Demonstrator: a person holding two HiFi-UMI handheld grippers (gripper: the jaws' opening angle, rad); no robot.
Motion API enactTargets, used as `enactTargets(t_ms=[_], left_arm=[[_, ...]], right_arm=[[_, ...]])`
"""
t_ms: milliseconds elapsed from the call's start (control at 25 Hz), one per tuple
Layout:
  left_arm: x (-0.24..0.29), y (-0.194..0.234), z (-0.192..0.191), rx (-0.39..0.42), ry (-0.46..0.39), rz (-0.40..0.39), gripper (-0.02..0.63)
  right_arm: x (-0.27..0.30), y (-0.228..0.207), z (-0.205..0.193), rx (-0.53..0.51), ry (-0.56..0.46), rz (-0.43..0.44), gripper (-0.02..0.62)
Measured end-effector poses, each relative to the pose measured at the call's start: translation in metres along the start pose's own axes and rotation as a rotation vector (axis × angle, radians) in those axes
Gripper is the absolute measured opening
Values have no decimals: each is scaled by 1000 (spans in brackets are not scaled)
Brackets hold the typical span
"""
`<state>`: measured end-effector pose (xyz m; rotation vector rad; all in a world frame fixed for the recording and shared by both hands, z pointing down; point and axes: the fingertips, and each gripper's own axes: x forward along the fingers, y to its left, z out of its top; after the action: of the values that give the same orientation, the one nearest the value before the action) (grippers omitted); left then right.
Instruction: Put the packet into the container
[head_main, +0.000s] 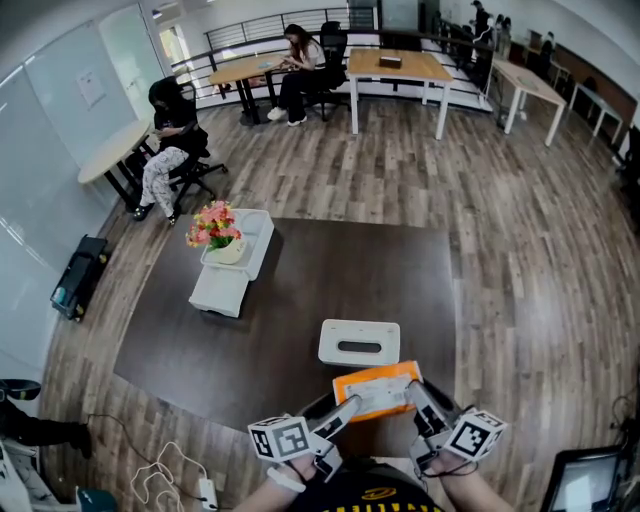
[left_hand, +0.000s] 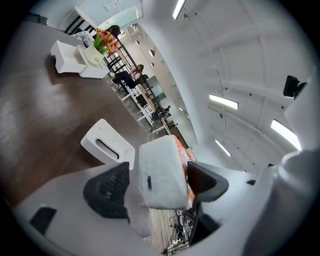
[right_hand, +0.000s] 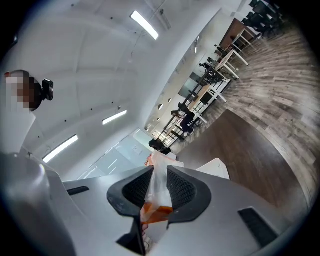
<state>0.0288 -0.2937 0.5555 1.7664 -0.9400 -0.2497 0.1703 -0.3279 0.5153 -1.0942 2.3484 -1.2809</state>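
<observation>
Two grippers meet at the orange-and-white plastic packet (head_main: 378, 390), just short of the white rectangular container (head_main: 359, 343): right gripper (right_hand: 159, 187) clamped on one edge, left gripper (left_hand: 156, 185) gaping around the other, so keep that pinch firm until over the container.

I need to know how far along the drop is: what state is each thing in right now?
packet: in the air, carried.
container: standing, packet not yet inside.
left gripper: jaws wide, packet between them, one pad clear of it.
right gripper: jaws shut on the packet's thin edge.
flowers: upright in a white box.
</observation>
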Motion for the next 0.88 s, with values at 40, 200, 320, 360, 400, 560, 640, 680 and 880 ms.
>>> enactTargets(t_ms=[40,200,320,360,400,560,640,680,880], left_arm=[[0,2,6,13,-11,10,348],[3,1,30,144,-25,55,333],[7,-4,42,234,3,62,278],[9,-6,47,247,5,60,265],[12,-7,50,253,7,58,251],[22,-2,61,265,40,56,205],[25,6,68,267,62,64,195],[27,10,70,269,73,71,192],[38,32,77,315,121,109,178]], right_arm=[[2,-2,2,8,-7,-4,91],[10,-8,10,33,-36,-19,89],[18,-8,13,61,-66,-18,91],[21,-8,14,67,-74,-18,91],[23,-8,15,67,-78,-21,91],[35,-13,19,76,-87,-38,91],[42,-18,15,76,-71,-56,91],[46,-21,11,60,-49,-74,91],[58,-43,-12,-146,110,-181,92]])
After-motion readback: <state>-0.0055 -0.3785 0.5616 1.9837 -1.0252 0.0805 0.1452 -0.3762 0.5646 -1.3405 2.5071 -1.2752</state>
